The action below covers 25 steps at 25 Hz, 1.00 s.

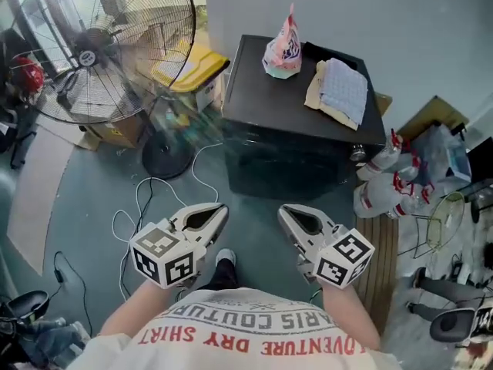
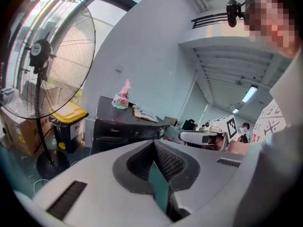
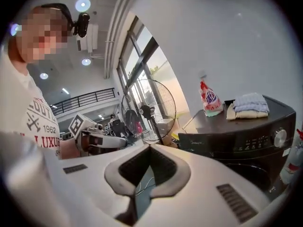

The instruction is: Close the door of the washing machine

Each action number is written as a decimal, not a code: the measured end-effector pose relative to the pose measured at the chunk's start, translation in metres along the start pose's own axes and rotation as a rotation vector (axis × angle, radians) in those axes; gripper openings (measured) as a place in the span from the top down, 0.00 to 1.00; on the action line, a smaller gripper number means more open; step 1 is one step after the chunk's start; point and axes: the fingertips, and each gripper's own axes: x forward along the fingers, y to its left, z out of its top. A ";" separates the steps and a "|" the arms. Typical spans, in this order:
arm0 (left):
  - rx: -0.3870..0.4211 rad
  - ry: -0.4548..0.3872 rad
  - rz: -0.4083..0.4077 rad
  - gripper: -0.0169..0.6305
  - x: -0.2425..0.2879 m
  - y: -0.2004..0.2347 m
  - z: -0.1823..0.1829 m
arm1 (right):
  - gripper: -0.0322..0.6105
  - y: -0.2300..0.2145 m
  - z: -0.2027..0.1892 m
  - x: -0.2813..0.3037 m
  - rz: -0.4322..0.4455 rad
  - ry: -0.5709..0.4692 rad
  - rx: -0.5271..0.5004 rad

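The black washing machine point(image 1: 296, 122) stands against the wall ahead of me, with its dark front point(image 1: 285, 168) facing me. No door stands out from the front in the head view. In the right gripper view its control panel point(image 3: 255, 138) and the dark round door below point(image 3: 251, 174) appear. A pink detergent bag point(image 1: 283, 48) and a folded cloth point(image 1: 340, 89) lie on its top. My left gripper point(image 1: 223, 210) point(image 2: 154, 141) and right gripper point(image 1: 283, 210) point(image 3: 149, 146) hover side by side short of the machine. Both are shut and hold nothing.
A big standing fan point(image 1: 108, 45) stands at the left, its base point(image 1: 166, 156) close to the machine. Behind it are a yellow-lidded bin point(image 1: 189, 64) and a cardboard box point(image 1: 115, 133). White cables point(image 1: 142, 206) trail on the floor. Plastic bottles point(image 1: 385, 179) crowd the machine's right side.
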 end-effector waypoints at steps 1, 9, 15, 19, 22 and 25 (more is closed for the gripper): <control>0.011 -0.013 -0.011 0.93 -0.002 -0.014 0.004 | 0.92 0.008 0.005 -0.010 0.010 -0.013 -0.005; 0.093 -0.119 -0.060 0.93 -0.034 -0.095 0.018 | 0.92 0.053 0.022 -0.075 0.028 -0.104 -0.067; 0.132 -0.151 -0.071 0.93 -0.051 -0.127 0.016 | 0.92 0.078 0.025 -0.105 0.024 -0.139 -0.100; 0.150 -0.164 -0.078 0.93 -0.059 -0.140 0.014 | 0.92 0.089 0.023 -0.114 0.021 -0.147 -0.104; 0.157 -0.166 -0.081 0.93 -0.063 -0.143 0.012 | 0.92 0.093 0.021 -0.118 0.016 -0.153 -0.102; 0.159 -0.164 -0.079 0.93 -0.065 -0.144 0.009 | 0.92 0.095 0.018 -0.120 0.010 -0.147 -0.102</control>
